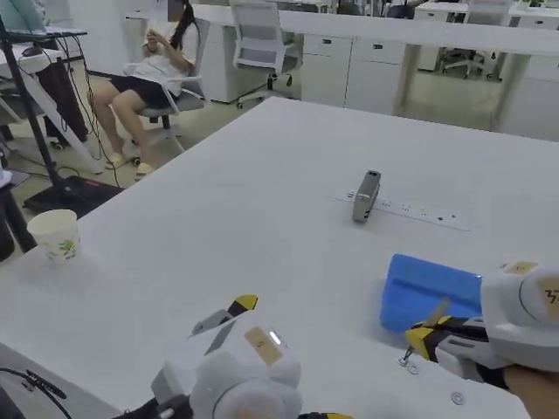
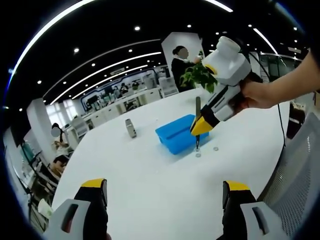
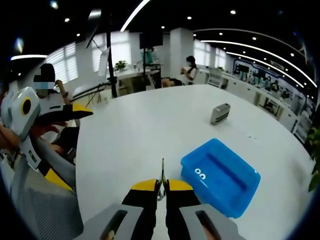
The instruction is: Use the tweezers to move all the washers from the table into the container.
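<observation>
My right gripper (image 3: 162,185) is shut on metal tweezers (image 3: 162,174) that point forward over the white table. In the left gripper view, the right gripper (image 2: 202,125) holds the tweezers (image 2: 197,131) upright. Their tip is just above a washer (image 2: 198,155), and a second washer (image 2: 215,148) lies beside it. The blue container (image 3: 227,186) sits right of the tweezers with two washers (image 3: 200,173) inside. In the head view, one washer (image 1: 412,368) lies by the tweezer tip and another washer (image 1: 457,398) lies nearer me. My left gripper (image 2: 165,189) is open and holds nothing.
A grey block (image 1: 366,195) stands on a white power strip (image 1: 419,212) beyond the container (image 1: 428,288). A paper cup (image 1: 55,234) sits near the table's left edge. A person sits on a chair (image 1: 153,65) past the far left corner.
</observation>
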Demonstrator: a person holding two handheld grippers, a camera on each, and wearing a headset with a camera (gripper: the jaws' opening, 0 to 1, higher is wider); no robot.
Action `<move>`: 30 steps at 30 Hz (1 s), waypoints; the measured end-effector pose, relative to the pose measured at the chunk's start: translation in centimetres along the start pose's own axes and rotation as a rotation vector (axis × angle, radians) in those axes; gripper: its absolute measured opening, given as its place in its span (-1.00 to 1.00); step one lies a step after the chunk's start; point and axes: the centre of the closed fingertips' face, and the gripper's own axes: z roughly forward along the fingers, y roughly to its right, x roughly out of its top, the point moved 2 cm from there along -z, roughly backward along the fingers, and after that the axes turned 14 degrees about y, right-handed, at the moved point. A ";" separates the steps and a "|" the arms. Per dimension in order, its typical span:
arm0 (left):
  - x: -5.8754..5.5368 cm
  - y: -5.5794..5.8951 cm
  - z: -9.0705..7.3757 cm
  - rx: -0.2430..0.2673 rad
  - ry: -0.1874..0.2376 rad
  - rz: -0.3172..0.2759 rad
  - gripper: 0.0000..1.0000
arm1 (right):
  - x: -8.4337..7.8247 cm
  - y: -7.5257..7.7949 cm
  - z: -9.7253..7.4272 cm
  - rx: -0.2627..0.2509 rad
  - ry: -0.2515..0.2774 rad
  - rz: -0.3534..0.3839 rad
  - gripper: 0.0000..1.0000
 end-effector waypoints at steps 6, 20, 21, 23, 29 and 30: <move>0.1 -0.4 -0.2 0.025 0.011 -0.024 0.97 | 0.9 1.4 -0.3 -0.020 0.018 -0.009 -0.98; -0.2 -0.7 -0.3 0.053 -0.002 -0.033 0.95 | 2.6 5.5 0.4 -0.110 0.067 -0.001 -0.98; -0.2 -0.7 -0.3 0.053 -0.002 -0.032 0.95 | 2.6 5.6 0.5 -0.115 0.068 -0.001 -0.98; -0.3 -0.7 -0.3 0.053 -0.005 -0.032 0.95 | 2.5 6.1 0.9 -0.130 0.067 -0.004 -0.97; -0.5 -0.7 -0.3 0.052 -0.016 -0.024 0.95 | 1.0 7.5 2.0 -0.170 0.031 0.021 -0.97; -0.6 -0.7 -0.3 0.053 -0.019 -0.024 0.95 | 0.9 7.7 2.1 -0.179 0.028 0.018 -0.97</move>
